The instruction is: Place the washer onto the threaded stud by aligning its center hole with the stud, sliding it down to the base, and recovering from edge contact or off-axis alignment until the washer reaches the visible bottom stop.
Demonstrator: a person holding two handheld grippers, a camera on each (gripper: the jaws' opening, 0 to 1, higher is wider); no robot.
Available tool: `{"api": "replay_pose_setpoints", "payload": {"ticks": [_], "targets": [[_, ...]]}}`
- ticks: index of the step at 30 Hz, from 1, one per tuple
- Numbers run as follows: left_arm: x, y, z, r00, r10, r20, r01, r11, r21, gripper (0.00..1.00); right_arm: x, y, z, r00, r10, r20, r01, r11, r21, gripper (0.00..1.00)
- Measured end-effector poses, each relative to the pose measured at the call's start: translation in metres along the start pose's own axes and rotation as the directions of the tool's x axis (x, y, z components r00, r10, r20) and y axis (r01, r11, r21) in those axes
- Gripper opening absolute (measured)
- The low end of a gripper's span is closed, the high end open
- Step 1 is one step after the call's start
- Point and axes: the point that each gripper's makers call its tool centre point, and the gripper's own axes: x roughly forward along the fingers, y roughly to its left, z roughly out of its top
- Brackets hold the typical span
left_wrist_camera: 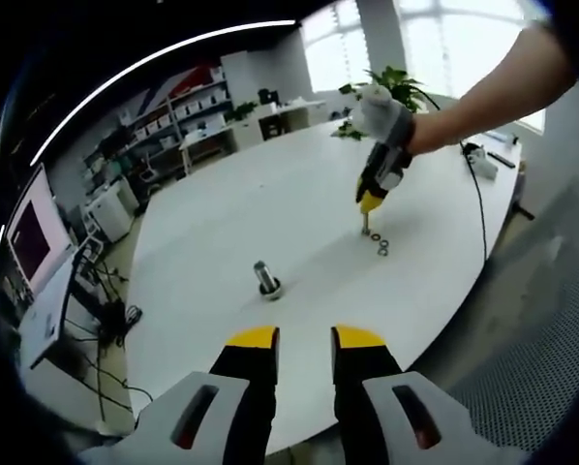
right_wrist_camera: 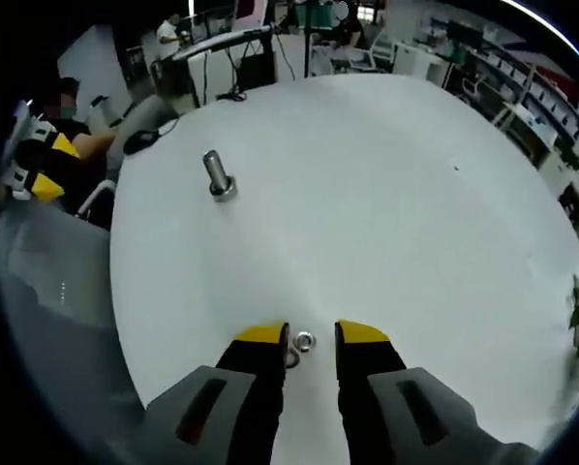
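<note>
Washer point(right_wrist_camera: 303, 341): small silver ring, lay flat between right gripper's point(right_wrist_camera: 311, 335) spread, empty jaws.
Threaded stud point(right_wrist_camera: 218, 175): upright, far ahead-left.
Left gripper point(left_wrist_camera: 304, 336): spread, empty.

Left gripper point(left_wrist_camera: 305, 337): hovering, jaws parted with a narrow gap, nothing between them.
Right gripper point(right_wrist_camera: 312, 335): tips down low, jaws apart, pointing steeply downward in the left gripper view.
Right arm point(left_wrist_camera: 488, 82): stretched out, bare forearm.

Both views face each other across the white table point(left_wrist_camera: 270, 203), sharing the stud point(right_wrist_camera: 217, 175)
</note>
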Motion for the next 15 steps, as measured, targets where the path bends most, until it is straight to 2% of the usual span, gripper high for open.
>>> {"api": "replay_pose_setpoints", "payload": {"ticks": [5, 9, 12, 15], "targets": [[0.000, 0.001, -0.002, 1.000, 0.009, -0.009, -0.009, 1.000, 0.004, 0.19, -0.008, -0.006, -0.014, 1.000, -0.013, 0.011, 0.013, 1.000, -0.014, 0.21], [0.002, 0.001, -0.004, 1.000, 0.007, -0.022, -0.006, 1.000, 0.003, 0.19, -0.004, -0.005, -0.031, 1.000, 0.003, -0.006, -0.003, 1.000, 0.015, 0.21], [0.002, 0.001, -0.005, 1.000, 0.008, -0.028, -0.008, 1.000, 0.007, 0.19, 0.004, 0.006, -0.041, 0.999, 0.035, -0.021, -0.035, 0.999, 0.016, 0.21], [0.003, 0.001, -0.007, 0.999, 0.010, -0.040, -0.010, 1.000, 0.010, 0.19, 0.013, 0.020, -0.047, 0.997, 0.070, -0.038, -0.071, 0.997, -0.020, 0.21]]}}
